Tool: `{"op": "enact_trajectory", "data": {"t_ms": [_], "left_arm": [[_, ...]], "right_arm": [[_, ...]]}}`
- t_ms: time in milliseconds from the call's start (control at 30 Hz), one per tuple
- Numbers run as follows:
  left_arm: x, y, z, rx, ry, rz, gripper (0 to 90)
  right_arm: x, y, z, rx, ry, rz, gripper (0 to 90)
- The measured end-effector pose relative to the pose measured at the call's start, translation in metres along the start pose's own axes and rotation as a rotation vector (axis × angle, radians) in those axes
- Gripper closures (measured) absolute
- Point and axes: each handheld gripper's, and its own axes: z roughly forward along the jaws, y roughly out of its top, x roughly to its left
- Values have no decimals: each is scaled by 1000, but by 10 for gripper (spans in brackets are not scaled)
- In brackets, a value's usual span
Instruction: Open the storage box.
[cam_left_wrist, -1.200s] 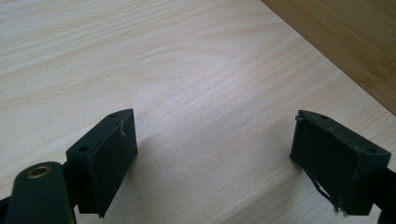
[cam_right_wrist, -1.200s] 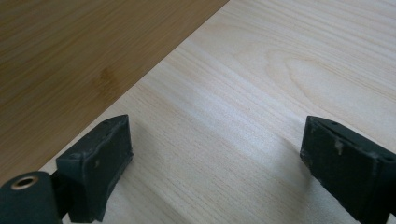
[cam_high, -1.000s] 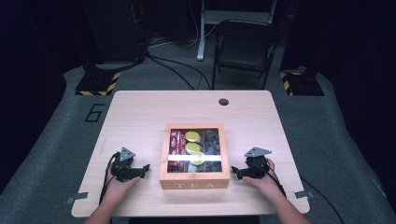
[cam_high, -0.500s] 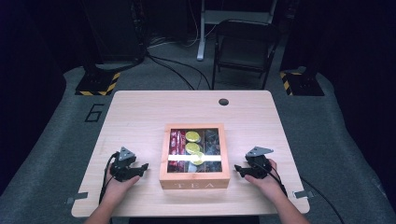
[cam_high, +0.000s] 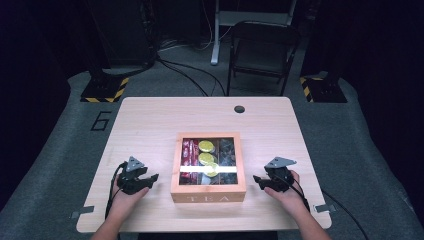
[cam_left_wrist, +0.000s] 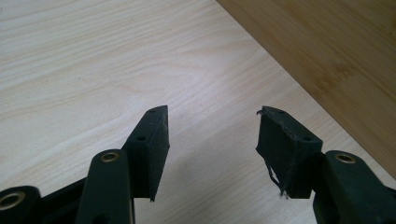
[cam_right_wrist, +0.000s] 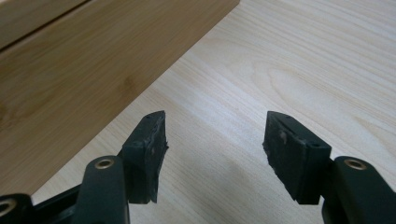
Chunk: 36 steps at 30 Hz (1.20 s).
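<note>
A wooden tea box (cam_high: 208, 192) with a clear lid sits near the table's front edge, marked TEA on its front. Inside I see red packets (cam_high: 189, 151), yellow-green round packets (cam_high: 206, 146) and dark ones (cam_high: 227, 151). My left gripper (cam_high: 153, 178) rests on the table left of the box, open and empty; the box's side wall (cam_left_wrist: 327, 56) lies to the right of its jaws. My right gripper (cam_high: 256, 179) rests right of the box, open and empty, and the box wall (cam_right_wrist: 84, 65) stands just left of its jaws.
The light wooden table (cam_high: 150, 125) has a round cable hole (cam_high: 239, 109) at the back. A folding chair (cam_high: 262, 47) and stands with yellow-black striped bases (cam_high: 104, 90) are on the floor behind it.
Both grippers have shifted only slightly on the table beside the box; the right one has edged a little outward. The box has not moved.
</note>
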Motion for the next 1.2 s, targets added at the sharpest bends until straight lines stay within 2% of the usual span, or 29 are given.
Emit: {"op": "enact_trajectory", "data": {"t_ms": [67, 233, 300, 333, 433, 500, 533, 700, 800, 1000, 1200], "left_arm": [[0, 1, -2, -13, -12, -14, 446], [1, 2, -6, -21, -16, -37, 486], [1, 2, -7, 1, 11, -40, 516], [1, 2, -7, 2, 21, -59, 531], [3, 1, -9, -10, 16, -80, 544], [3, 2, -11, -12, 16, -79, 545], [3, 2, -12, -17, 12, -82, 544], [-1, 4, -15, -38, 10, -75, 548], [-3, 5, -16, -32, -9, -79, 548], [-6, 6, -19, -38, -16, -65, 555], [-9, 7, -22, -39, -23, -63, 555]], "right_arm": [[1, 0, -1, 4, 14, 6, 392], [7, 2, -5, 6, 2, -41, 428], [10, 4, -9, -1, 12, -41, 447], [10, 5, -10, -1, 9, -53, 460], [13, 6, -12, -8, 27, -33, 499], [14, 6, -12, -17, 35, -28, 509], [13, 6, -13, 3, 48, -26, 510], [11, 7, -15, -13, 63, -10, 519], [11, 7, -17, -12, 60, -19, 519], [13, 8, -19, -8, 61, -8, 518], [14, 9, -23, 0, 63, -25, 508]]}}
